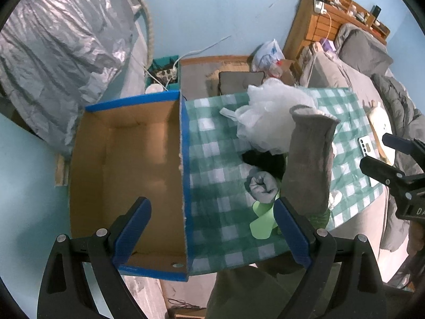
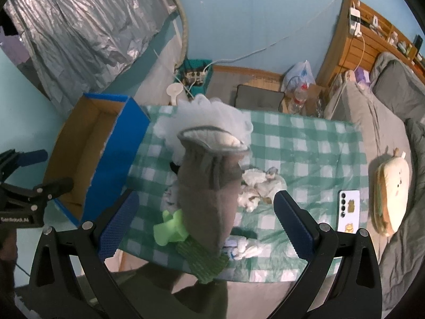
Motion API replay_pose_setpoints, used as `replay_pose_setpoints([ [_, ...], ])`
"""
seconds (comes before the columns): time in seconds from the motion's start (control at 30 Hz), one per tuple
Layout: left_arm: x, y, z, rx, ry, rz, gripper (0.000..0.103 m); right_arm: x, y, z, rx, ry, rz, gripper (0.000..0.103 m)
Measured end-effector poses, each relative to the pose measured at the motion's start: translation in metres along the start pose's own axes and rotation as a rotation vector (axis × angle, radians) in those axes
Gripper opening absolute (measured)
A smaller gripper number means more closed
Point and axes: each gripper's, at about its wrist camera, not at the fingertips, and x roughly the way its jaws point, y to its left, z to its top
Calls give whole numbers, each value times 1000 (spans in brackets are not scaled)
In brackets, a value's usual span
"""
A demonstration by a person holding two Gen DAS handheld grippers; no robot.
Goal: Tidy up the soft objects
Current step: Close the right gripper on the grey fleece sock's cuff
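A tall grey plush [image 1: 309, 159] stands upright on the green checked cloth [image 1: 220, 143], in front of a white mesh sponge [image 1: 271, 111]. It also shows in the right wrist view [image 2: 209, 186], with the sponge [image 2: 217, 117] behind. A rolled grey sock [image 1: 261, 186] and a green plush [image 1: 261, 220] lie at its base. An empty cardboard box with blue edges [image 1: 127, 164] sits left of the cloth. My left gripper [image 1: 212, 231] is open and empty above the box's right wall. My right gripper [image 2: 204, 226] is open around the grey plush, fingers apart from it.
White and grey soft pieces [image 2: 261, 186] lie right of the plush. A phone [image 2: 348, 210] and a toast-shaped plush [image 2: 390, 194] lie further right by grey bedding. A wooden headboard [image 2: 353, 53] and bags stand behind; a silver cover [image 2: 87, 34] hangs left.
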Motion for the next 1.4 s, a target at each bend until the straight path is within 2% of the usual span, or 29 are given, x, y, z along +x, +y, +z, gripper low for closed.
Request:
replay_pose_setpoints([
  [0.4, 46, -22, 2, 34, 36, -57, 94, 48, -11, -20, -45, 39, -6, 101],
  [0.8, 88, -35, -5, 98, 37, -27, 94, 85, -17, -26, -64, 82, 4, 101],
  [1.13, 113, -43, -8, 134, 51, -31, 94, 110, -10, -28, -104, 104, 17, 98],
  [1.2, 115, -46, -9, 140, 52, -38, 94, 113, -9, -29, -108, 111, 23, 95],
  [1.4, 120, -50, -11, 147, 68, -43, 94, 123, 1, -31, -151, 126, 38, 74],
])
